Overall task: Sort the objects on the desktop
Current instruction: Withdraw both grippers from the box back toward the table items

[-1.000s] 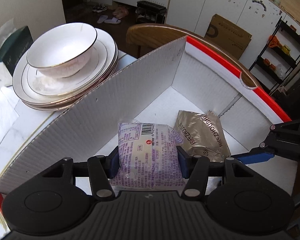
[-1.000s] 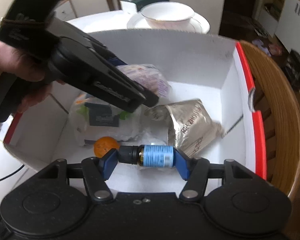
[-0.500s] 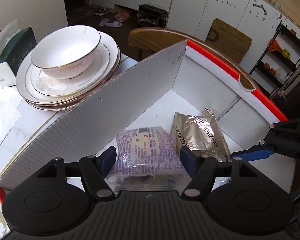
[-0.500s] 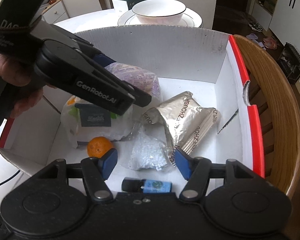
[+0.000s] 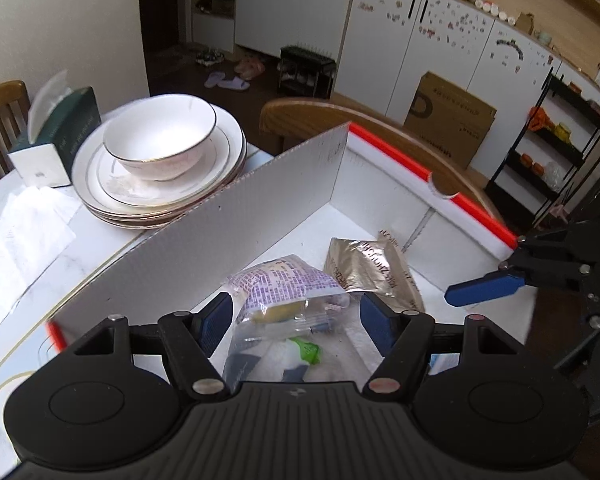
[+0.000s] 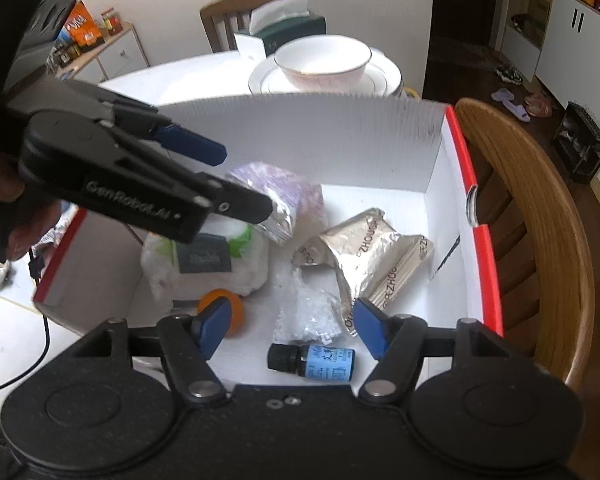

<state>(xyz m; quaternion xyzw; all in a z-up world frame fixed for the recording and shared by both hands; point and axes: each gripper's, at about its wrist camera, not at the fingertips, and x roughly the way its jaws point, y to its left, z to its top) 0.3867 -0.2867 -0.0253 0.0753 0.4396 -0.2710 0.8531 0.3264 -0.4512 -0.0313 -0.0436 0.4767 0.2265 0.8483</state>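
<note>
The left gripper [image 5: 296, 320] is held over the box [image 5: 236, 232] with its jaws spread wide and nothing gripped. The purple packet [image 5: 284, 288] lies between and just below its fingers, free of both pads, resting on the white bag [image 6: 208, 264] beside the foil pouch [image 5: 372, 268]. The right gripper [image 6: 290, 328] is likewise wide open and empty. The bottle [image 6: 312, 362] lies on its side on the box floor, just below the gap between its fingers, near the orange [image 6: 230, 312].
</note>
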